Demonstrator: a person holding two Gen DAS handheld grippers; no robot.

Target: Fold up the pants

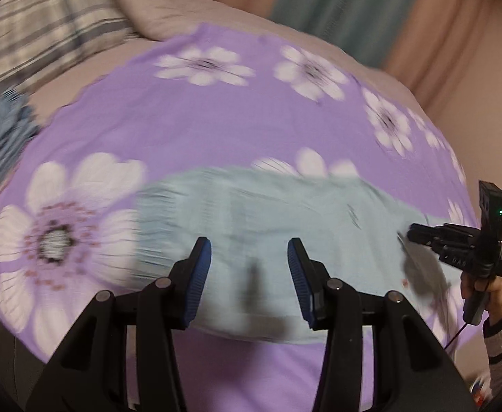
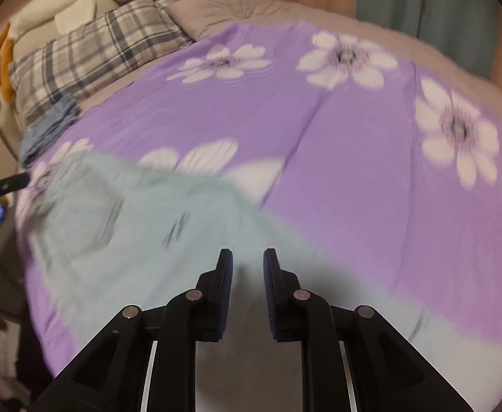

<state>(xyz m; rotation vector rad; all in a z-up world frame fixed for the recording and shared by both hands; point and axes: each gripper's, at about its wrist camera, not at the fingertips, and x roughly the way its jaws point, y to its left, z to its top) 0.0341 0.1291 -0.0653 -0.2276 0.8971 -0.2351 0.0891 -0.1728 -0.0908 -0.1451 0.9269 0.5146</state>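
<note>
- Pale blue pants [image 1: 251, 219] spread flat on purple floral bedspread [image 1: 189, 123], near its front edge; detail blurred.
- Left gripper [image 1: 249, 257] above pants, blue pads wide apart, nothing between them.
- Right gripper [image 2: 248, 264] over pants, pads parted by a narrower gap, gripping nothing.
- Folded blue cloth [image 2: 50, 130] at bedspread's far left edge, well apart from pants.
- Plaid pillow [image 2: 93, 55] at head of bed, beside plain grey pillow [image 2: 237, 10].
</note>
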